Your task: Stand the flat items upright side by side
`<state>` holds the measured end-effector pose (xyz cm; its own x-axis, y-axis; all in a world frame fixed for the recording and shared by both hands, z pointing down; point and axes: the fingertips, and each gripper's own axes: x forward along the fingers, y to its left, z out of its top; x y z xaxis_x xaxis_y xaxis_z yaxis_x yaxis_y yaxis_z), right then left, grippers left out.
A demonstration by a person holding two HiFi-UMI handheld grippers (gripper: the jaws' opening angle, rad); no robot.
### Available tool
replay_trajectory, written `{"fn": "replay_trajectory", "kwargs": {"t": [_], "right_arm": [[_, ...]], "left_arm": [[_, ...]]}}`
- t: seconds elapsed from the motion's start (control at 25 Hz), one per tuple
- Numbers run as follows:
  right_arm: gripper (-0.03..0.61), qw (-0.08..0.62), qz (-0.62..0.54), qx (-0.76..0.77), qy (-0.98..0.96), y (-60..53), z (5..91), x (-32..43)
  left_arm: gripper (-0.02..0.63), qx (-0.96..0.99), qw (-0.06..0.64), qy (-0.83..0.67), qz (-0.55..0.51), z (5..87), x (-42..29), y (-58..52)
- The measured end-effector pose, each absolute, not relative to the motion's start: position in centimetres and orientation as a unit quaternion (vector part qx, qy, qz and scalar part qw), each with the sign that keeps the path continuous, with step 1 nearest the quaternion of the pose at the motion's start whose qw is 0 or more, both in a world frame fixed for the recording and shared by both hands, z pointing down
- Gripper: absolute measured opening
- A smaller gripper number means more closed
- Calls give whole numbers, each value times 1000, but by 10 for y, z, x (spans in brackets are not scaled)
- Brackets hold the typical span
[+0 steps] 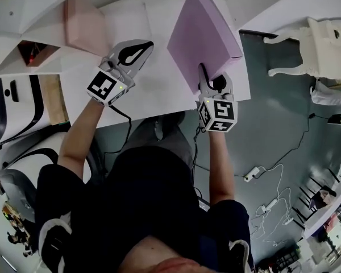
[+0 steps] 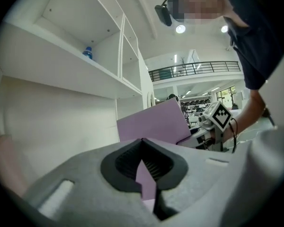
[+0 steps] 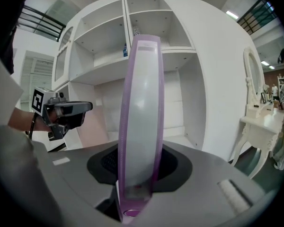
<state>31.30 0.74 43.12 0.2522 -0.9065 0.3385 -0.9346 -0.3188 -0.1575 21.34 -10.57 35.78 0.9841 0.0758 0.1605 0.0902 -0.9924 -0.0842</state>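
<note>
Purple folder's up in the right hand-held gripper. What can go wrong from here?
The right hand-held gripper pinches the purple folder only at its lower edge, so the wide panel may swing or slip in the jaws.
The left hand-held gripper is shut and apart from it, so it gives no support if the folder tips.
The pink folder seems to lean by the shelf; setting the purple one beside it might knock it over.

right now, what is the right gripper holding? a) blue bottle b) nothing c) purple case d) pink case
c: the purple case stands edge-on between the jaws of the right gripper, which are clamped on its lower edge.
</note>
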Motion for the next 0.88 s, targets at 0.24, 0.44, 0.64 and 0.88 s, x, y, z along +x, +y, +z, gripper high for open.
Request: {"fn": "replay_trajectory", "kwargs": {"t": [0.24,0.44,0.64,0.88], "right_arm": [[135,50,170,782,-598,-20,421,295],[137,61,154,770,-616,-47,414,273],[135,71,136,763,-628,-67,409,258],[136,85,124,741,-655,-96,414,235]], "left_arm": [[-2,-996,58,9,-71,344,173,-112],[-2,-994,58,52,-74,342,136,-121],[-2,-992,57,92,-71,336,108,-122],[-2,-984,58,146,-81,334,75,-118]]}}
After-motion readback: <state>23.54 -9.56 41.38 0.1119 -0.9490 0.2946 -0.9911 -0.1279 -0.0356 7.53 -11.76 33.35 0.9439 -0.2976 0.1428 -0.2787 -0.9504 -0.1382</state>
